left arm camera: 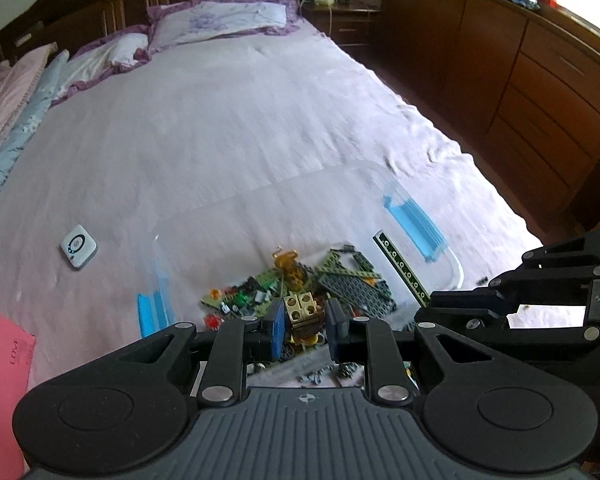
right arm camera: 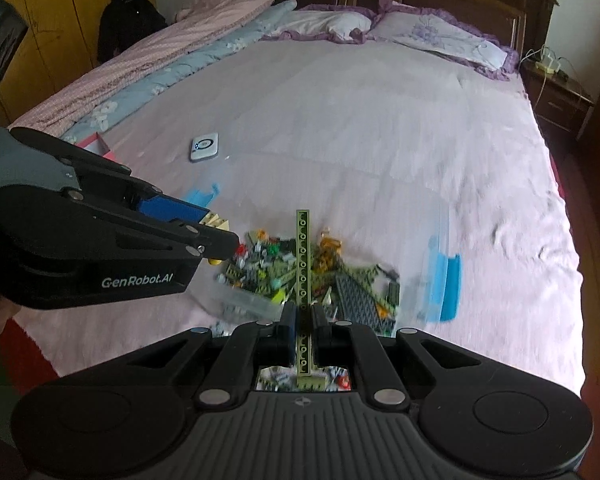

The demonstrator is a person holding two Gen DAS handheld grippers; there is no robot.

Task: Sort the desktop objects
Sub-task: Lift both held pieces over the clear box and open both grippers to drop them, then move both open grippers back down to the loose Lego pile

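Left gripper [left arm camera: 303,322] clamped on a tan brick [left arm camera: 300,307], pads on its flat sides. Right gripper [right arm camera: 305,330] clamped near the bottom of a long green beam [right arm camera: 302,264], which sticks up over the clear bin [left arm camera: 456,268]. Both hang above the brick pile [left arm camera: 340,284] in the bin, near end of bed [left arm camera: 240,120]. Pieces look light, rigid, slick plastic; beam may pivot if held low, grip flat faces mid-length.
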